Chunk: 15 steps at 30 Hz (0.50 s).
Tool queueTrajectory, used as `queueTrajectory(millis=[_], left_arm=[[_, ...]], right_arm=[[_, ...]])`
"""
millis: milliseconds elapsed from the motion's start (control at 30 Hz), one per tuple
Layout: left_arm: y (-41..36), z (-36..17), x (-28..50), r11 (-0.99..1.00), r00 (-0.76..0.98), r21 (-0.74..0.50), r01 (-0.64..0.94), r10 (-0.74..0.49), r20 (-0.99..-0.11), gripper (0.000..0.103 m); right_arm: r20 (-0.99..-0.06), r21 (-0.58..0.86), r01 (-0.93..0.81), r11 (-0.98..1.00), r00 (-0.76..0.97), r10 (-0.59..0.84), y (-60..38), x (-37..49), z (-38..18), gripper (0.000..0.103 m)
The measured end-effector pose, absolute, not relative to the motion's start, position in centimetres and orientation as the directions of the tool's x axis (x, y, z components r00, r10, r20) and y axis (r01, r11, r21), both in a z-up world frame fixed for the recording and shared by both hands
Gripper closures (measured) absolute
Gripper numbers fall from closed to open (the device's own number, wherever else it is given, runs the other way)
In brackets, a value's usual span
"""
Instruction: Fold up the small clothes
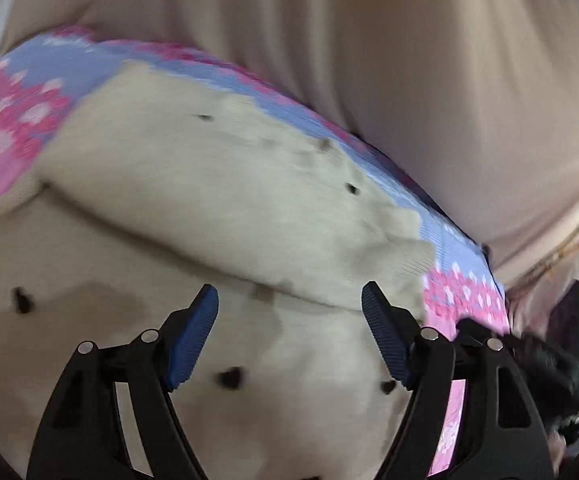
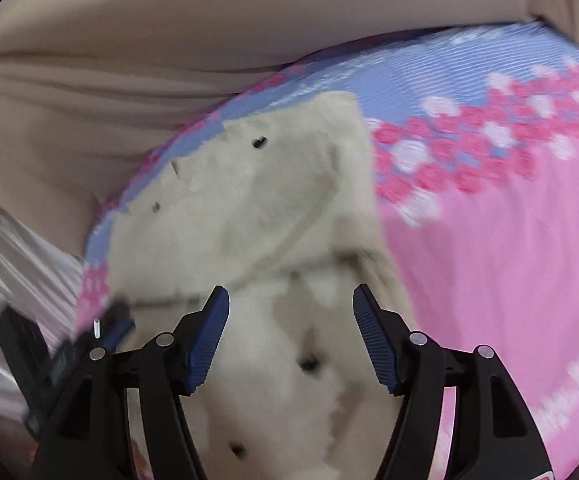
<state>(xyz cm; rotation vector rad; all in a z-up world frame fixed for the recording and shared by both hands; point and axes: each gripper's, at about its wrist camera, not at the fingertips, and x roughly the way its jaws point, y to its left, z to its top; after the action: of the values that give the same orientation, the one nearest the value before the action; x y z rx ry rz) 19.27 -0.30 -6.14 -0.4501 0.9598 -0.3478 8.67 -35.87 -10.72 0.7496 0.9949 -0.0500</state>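
- The garment [image 1: 217, 200] is a small cream knit with dark specks, lying on a pink and blue flowered sheet [image 1: 5, 120]. One part is already doubled over the rest, and the fold's edge runs across the garment just ahead of my left gripper [image 1: 289, 300].
- From the right wrist view, the garment [image 2: 249, 200] narrows away from me, with its far corner on the blue band of the sheet [image 2: 489, 240] and a raised seam or flap crossing its middle.
- My left jaws stand wide open and hold nothing. They hover over the near half of the garment, short of the fold edge.
- My right gripper [image 2: 289, 304] is likewise wide open and empty, over the garment's near end. Both views are smeared, so I cannot tell whether either touches the cloth.
- I judge the step in hand to be taking hold for the next fold. To do it well I would bring each gripper down at an outer edge of the garment, not its middle, and pinch all the layers there and none of the sheet.
- I would lift both sides level and carry them over together, so the edges meet squarely and the first fold does not slide open.
- The knit looks soft and thick; a shallow bite may slip, so I would close well onto it.
- Behind the garment, beyond the sheet, hangs a beige curtain [image 1: 409, 80].
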Motion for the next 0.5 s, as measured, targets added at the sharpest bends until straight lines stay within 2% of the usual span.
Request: queueTrajectory(millis=[100, 200, 233, 267, 300, 367, 467, 500], left_arm=[[4.5, -7.4, 19.5, 0.822, 0.544, -0.568, -0.053, -0.453, -0.707, 0.031], [9.5, -8.5, 19.5, 0.776, 0.559, -0.614, -0.147, -0.446, -0.699, 0.031], [10.0, -8.9, 19.8, 0.764, 0.56, -0.624, -0.163, -0.448, -0.696, 0.031], [11.0, -9.3, 20.2, 0.75, 0.559, -0.635, -0.186, -0.45, -0.696, 0.031], [11.6, -9.4, 20.5, 0.741, 0.56, -0.642, -0.197, -0.452, -0.694, 0.031], [12.4, -9.4, 21.5, 0.729, 0.578, -0.649, -0.217, -0.44, -0.687, 0.031], [13.0, -8.5, 22.9, 0.729, 0.616, -0.652, -0.206, -0.421, -0.666, 0.031], [13.2, -8.5, 23.2, 0.724, 0.62, -0.659, -0.204, -0.425, -0.659, 0.031]], right_arm=[[-0.794, 0.558, 0.455, 0.694, 0.535, 0.288, -36.9, 13.0, -14.1, 0.04], [-0.763, 0.617, 0.491, 0.615, 0.564, 0.315, -37.0, 14.4, -16.0, 0.04], [-0.748, 0.636, 0.492, 0.595, 0.584, 0.317, -36.9, 14.5, -16.1, 0.047], [-0.731, 0.656, 0.484, 0.58, 0.599, 0.327, -36.6, 14.9, -16.1, 0.061], [-0.723, 0.669, 0.479, 0.568, 0.598, 0.347, -36.4, 15.3, -15.8, 0.09], [-0.66, 0.707, 0.397, 0.586, 0.668, 0.345, -35.7, 16.0, -12.4, 0.091], [-0.605, 0.637, 0.264, 0.724, 0.753, 0.258, -34.1, 16.2, -5.6, 0.092], [-0.616, 0.58, 0.256, 0.773, 0.758, 0.212, -33.7, 16.3, -4.8, 0.092]])
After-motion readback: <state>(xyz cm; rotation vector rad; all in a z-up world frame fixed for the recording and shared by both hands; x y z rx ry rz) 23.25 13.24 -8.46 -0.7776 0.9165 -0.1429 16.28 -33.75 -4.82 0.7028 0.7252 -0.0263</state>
